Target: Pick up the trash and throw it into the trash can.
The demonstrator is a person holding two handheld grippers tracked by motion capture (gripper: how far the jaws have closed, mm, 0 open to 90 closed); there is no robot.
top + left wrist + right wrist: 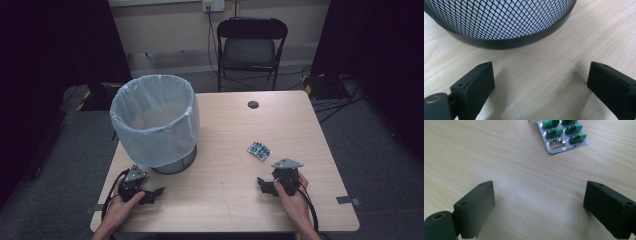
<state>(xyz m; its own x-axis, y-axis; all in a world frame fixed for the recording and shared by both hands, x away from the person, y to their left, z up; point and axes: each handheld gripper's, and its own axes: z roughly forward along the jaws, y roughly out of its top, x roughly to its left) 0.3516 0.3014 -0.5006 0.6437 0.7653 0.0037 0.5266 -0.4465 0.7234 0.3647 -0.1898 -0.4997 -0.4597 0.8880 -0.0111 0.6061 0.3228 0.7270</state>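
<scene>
1. Seemingly nothing is done yet: the blister pack (259, 150) of green capsules lies flat on the worktop (225, 200), untouched, well apart from the lined mesh bin (154, 120).
2. Both grippers rest low with jaws spread wide and empty: the right gripper (265, 186) near the pack, the left gripper (152, 195) just before the bin's base.
3. Probably the pack is meant for the bin; bare wood lies between, nothing blocking. A folding chair (250, 47) stands beyond.
</scene>
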